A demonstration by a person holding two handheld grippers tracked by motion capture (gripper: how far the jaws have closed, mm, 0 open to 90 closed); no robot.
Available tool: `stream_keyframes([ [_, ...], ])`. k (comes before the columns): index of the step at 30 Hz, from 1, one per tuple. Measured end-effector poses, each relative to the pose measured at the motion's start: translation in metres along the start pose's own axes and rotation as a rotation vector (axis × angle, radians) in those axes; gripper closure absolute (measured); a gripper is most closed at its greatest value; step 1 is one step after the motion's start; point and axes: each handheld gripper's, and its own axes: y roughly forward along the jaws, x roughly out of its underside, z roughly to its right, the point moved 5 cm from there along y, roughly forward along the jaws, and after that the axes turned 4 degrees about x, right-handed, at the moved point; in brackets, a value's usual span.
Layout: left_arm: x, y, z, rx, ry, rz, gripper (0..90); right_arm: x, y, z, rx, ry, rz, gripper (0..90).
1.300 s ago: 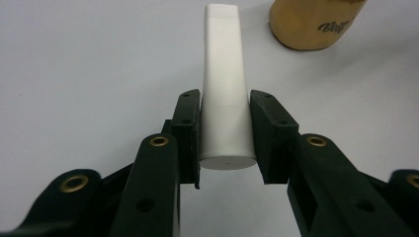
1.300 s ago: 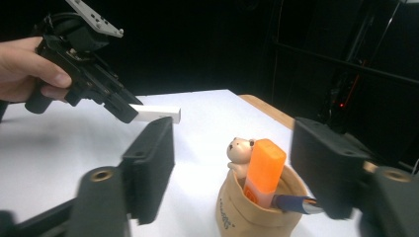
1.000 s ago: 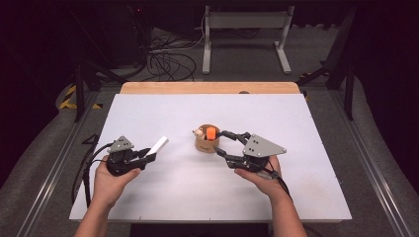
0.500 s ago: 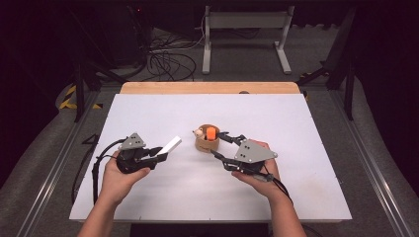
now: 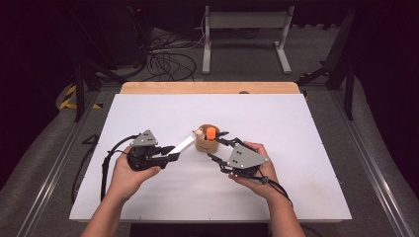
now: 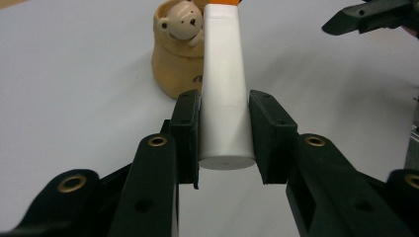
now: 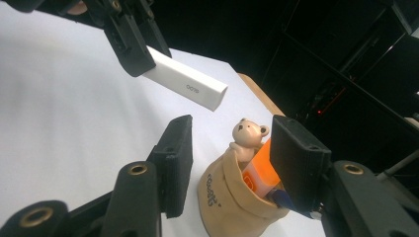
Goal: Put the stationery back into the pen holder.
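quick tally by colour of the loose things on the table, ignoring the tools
white: 1, the bar
tan: 1, the bear pot
orange: 1, the item in the pot
blue: 1, the tip in the pot
total: 4

White bar: smooth matt plastic. Bear holder: tan, matt, possibly ceramic or rubber. Table: matt white; wooden edge.

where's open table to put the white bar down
Free: the far half of the white table behind the bear holder, and the right side beyond the right gripper. Crowded: the middle, where the left gripper holds the white bar near the holder.
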Motion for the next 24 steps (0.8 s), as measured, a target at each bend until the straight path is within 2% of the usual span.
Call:
stream_keyframes([
  [2, -0.003, 0.002, 0.002, 0.001, 0.017, -0.003, 66.7, 0.000, 0.001, -0.001, 0.002, -0.019, -0.007, 50.9],
  [4, -0.005, 0.004, 0.005, 0.012, 0.007, -0.003, 66.8, 0.000, 0.002, -0.002, 0.003, -0.035, -0.013, 50.6],
  [7, -0.008, 0.007, 0.008, 0.027, 0.012, -0.003, 66.8, 0.000, 0.004, -0.004, 0.005, -0.056, -0.021, 50.4],
  [8, -0.008, 0.008, 0.008, 0.025, 0.025, -0.009, 66.7, 0.000, 0.004, -0.005, 0.005, -0.063, -0.023, 50.3],
  [10, -0.010, 0.011, 0.011, 0.034, 0.021, -0.009, 66.7, 0.000, 0.005, -0.006, 0.008, -0.075, -0.029, 50.1],
  [18, -0.016, 0.018, 0.018, 0.059, 0.041, -0.026, 66.7, 0.001, 0.006, -0.007, 0.015, -0.100, -0.039, 50.0],
  [24, -0.019, 0.025, 0.022, 0.076, 0.048, -0.041, 66.7, 0.002, 0.008, -0.009, 0.027, -0.138, -0.049, 50.0],
])
